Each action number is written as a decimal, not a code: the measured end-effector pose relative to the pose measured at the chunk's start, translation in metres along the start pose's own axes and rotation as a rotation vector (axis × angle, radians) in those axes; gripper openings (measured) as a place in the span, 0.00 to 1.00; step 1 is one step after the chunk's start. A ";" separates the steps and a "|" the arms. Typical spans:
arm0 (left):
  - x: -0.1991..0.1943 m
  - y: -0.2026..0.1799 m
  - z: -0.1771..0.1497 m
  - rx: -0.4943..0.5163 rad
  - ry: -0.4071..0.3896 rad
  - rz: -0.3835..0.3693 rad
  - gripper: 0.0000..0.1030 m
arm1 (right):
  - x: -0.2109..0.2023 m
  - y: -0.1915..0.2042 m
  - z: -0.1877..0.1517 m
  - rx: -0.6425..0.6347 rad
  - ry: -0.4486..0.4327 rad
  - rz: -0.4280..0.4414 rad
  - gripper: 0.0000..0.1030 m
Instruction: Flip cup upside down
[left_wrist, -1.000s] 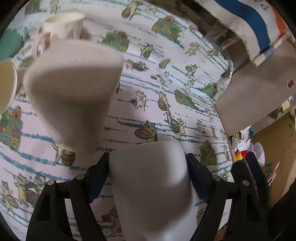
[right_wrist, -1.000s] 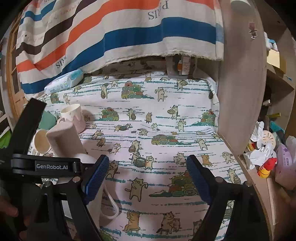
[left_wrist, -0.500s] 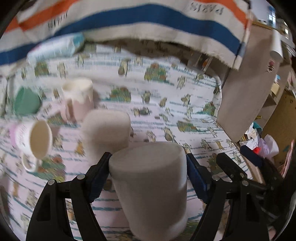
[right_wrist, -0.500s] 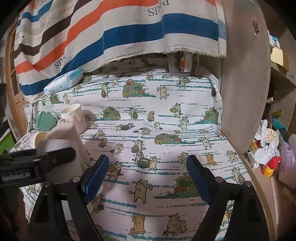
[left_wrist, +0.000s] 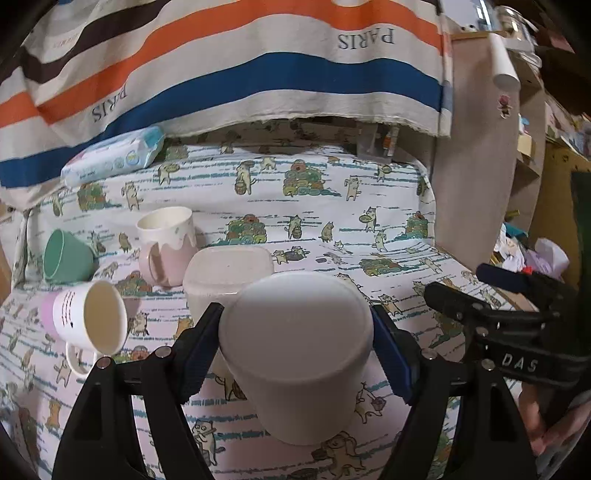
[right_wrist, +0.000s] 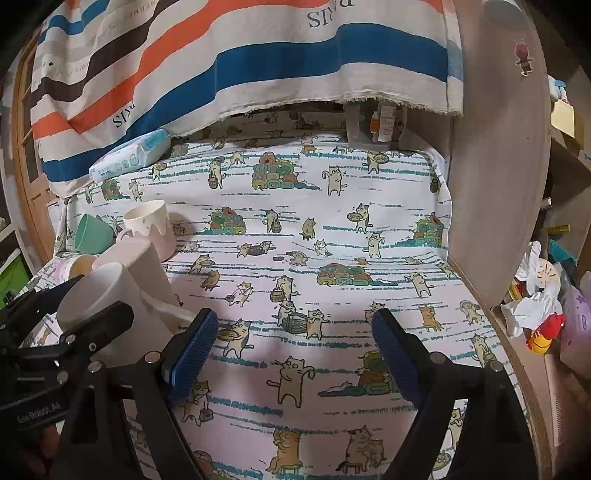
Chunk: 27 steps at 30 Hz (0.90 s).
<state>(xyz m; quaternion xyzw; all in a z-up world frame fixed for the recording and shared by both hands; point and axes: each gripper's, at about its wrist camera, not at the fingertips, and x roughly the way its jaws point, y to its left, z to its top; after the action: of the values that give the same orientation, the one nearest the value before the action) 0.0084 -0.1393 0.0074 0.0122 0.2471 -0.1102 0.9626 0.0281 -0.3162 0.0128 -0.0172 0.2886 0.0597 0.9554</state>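
Note:
My left gripper (left_wrist: 295, 347) is shut on a plain white cup (left_wrist: 295, 354), upside down with its flat base up and its rim on the cat-print cloth (left_wrist: 332, 206). The cup also shows at the left of the right wrist view (right_wrist: 107, 295), with the left gripper around it. Just behind it stands another upside-down pale pink cup (left_wrist: 227, 273). My right gripper (right_wrist: 291, 354) is open and empty over the cloth (right_wrist: 332, 229), to the right of the cups.
A pink drip mug (left_wrist: 168, 243) stands upright; a green cup (left_wrist: 66, 256) and a white-and-pink mug (left_wrist: 86, 317) lie on their sides at left. A wipes pack (left_wrist: 114, 155) lies at the back under a striped cloth (left_wrist: 221, 62). A wooden panel (right_wrist: 495, 177) borders the right.
The left gripper has swung from looking down at the cloth to level, bringing the white cup down base-up near the pink cup. The right gripper has stayed open and barely moved.

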 end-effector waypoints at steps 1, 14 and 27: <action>0.000 -0.001 0.000 0.014 -0.003 -0.004 0.75 | 0.002 0.000 0.000 0.000 0.004 0.002 0.84; -0.035 0.024 0.000 -0.016 -0.189 0.000 1.00 | 0.008 0.005 -0.001 0.007 -0.036 0.054 0.84; -0.099 0.078 -0.009 0.022 -0.466 0.196 1.00 | -0.018 0.016 0.003 0.006 -0.213 0.078 1.00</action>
<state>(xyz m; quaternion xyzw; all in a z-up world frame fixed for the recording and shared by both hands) -0.0633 -0.0419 0.0450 0.0210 0.0148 -0.0189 0.9995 0.0124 -0.3019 0.0254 0.0030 0.1859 0.0973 0.9777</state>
